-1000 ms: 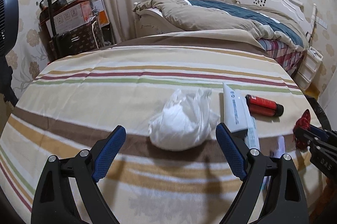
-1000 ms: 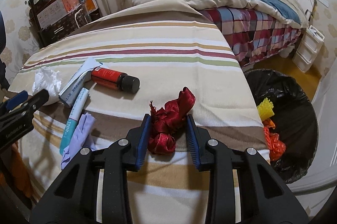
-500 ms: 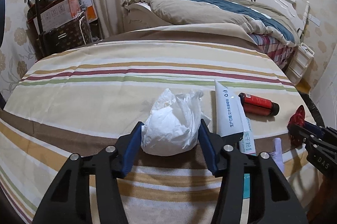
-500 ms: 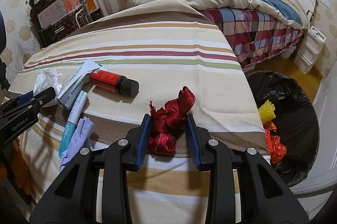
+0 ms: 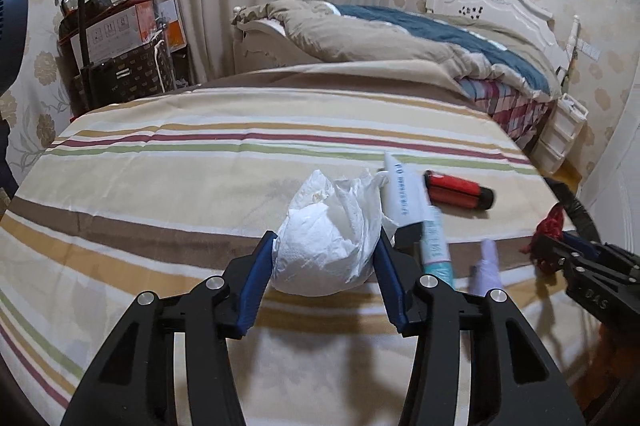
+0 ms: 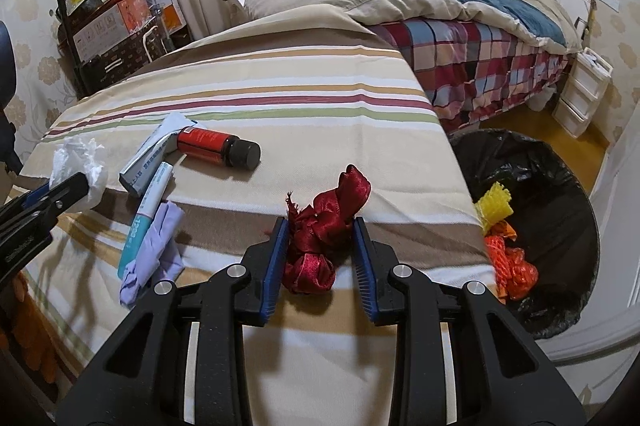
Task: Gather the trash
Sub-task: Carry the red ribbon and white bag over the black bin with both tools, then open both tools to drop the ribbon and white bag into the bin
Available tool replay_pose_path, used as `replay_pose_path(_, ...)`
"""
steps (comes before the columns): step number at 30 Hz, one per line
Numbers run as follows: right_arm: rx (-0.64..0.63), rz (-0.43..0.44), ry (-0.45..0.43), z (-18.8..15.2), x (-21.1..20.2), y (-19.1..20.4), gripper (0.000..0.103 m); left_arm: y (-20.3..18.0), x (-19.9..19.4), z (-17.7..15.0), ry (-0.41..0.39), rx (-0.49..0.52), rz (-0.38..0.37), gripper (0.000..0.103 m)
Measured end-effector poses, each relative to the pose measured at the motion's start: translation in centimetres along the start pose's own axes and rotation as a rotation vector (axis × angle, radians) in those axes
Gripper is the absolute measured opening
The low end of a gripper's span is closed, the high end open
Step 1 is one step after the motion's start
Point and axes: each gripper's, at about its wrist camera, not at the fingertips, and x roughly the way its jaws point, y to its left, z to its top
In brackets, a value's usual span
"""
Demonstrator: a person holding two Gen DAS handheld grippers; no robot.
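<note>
Both grippers have trash in them right now. The left gripper [image 5: 324,258] has just been closing, and its blue pads are now pressed against both sides of a crumpled white tissue wad [image 5: 328,242], roughly half open around it. The wad sits on the striped bedspread [image 5: 200,185], near the front edge; whether it's lifted clear of the fabric I can't tell.

The right gripper [image 6: 320,250] is narrower, pinched on a scrunched dark red ribbon [image 6: 324,226]. The ribbon pokes up past the fingertips and its lower end bulges out below the pads, over the bedspread's brown stripe.

Between the two grippers there's more stuff lying on the spread: a white tube [image 6: 154,153] tilted with one end on a red bottle [image 6: 216,145] with a black cap, a slimmer teal-and-white tube [image 6: 146,209] just below it, and a lilac glove [image 6: 156,250] bunched up against that tube's lower end. In the left view the white tube is just beside the tissue, on its right.

The bin [image 6: 560,193] with a black liner stands on the floor off the right edge of the bedspread. Inside it there's a yellow net [image 6: 494,203] and some orange netting [image 6: 510,262] piled against the near wall.
</note>
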Motion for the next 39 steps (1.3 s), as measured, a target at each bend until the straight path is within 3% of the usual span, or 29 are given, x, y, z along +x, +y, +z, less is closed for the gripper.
replay_pose_path(8,0.027,-0.032,-0.053,-0.9,-2.8,-2.0,0.031,-2.8,-2.9,-0.1,-0.049,0.024,-0.067,0.05)
replay_pose_path(17,0.085,-0.104,-0.107,-0.9,-5.2,-6.5,0.031,-9.4,-3.6,0.4,-0.076,0.095,-0.176,0.05)
replay_pose_path(26,0.158,-0.182,-0.127,-0.4,-5.4,-12.5,0.031,-17.0,-1.0,1.1,-0.062,0.182,-0.251,0.05)
replay_pose_path(39,0.225,-0.237,-0.093,0.0,-2.6,-19.0,0.031,-24.7,3.8,2.0,-0.013,0.274,-0.268,0.05)
